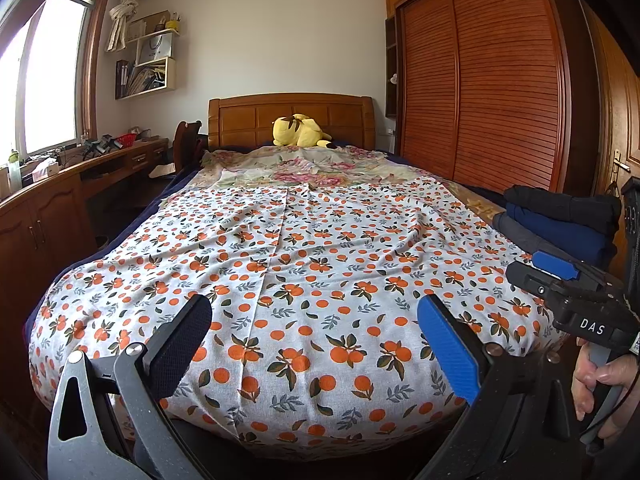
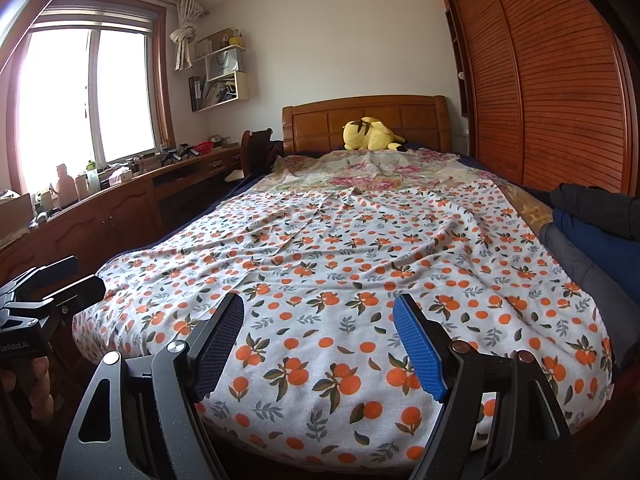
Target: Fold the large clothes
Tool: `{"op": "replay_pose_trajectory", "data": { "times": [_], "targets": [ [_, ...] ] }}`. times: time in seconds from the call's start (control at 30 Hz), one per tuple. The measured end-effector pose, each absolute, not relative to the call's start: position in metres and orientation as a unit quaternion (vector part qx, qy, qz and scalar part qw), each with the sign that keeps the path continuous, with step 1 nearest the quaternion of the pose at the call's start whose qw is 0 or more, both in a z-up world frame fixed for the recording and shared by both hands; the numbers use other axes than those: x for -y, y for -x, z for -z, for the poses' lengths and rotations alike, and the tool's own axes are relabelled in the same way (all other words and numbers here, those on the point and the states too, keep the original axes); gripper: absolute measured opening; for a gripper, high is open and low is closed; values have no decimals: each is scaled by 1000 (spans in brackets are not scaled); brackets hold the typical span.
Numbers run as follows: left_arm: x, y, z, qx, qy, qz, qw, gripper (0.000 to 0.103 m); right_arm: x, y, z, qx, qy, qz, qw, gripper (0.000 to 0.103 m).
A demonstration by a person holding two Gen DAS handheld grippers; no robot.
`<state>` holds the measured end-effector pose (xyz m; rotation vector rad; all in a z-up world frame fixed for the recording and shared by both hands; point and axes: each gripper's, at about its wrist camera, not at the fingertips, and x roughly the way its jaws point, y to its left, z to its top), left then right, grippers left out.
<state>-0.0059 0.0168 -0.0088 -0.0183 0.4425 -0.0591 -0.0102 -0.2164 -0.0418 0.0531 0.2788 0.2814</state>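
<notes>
A large white cloth with an orange fruit print (image 1: pixel 304 264) lies spread flat over the bed, also in the right wrist view (image 2: pixel 360 264). Its near edge hangs over the foot of the bed. My left gripper (image 1: pixel 316 336) is open and empty, held just above the near edge of the cloth. My right gripper (image 2: pixel 320 344) is open and empty, also above the near edge, right of the left one. The right gripper also shows at the right edge of the left wrist view (image 1: pixel 560 280), and the left gripper at the left edge of the right wrist view (image 2: pixel 52 284).
A pile of folded dark clothes (image 1: pixel 560 220) sits at the bed's right side. A floral sheet (image 1: pixel 296 164) and a yellow plush toy (image 1: pixel 300 132) lie by the headboard. A wooden desk (image 1: pixel 80 176) runs along the left, a wardrobe (image 1: pixel 480 80) along the right.
</notes>
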Motion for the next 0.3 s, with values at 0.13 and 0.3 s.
{"op": "replay_pose_trajectory", "data": {
  "times": [0.13, 0.3],
  "targets": [
    [-18, 7, 6, -221, 12, 29, 975, 103, 216, 10, 42, -138, -26, -140, 980, 79],
    [-19, 6, 7, -222, 12, 30, 975, 103, 215, 10, 42, -139, -26, -141, 980, 79]
  ]
}}
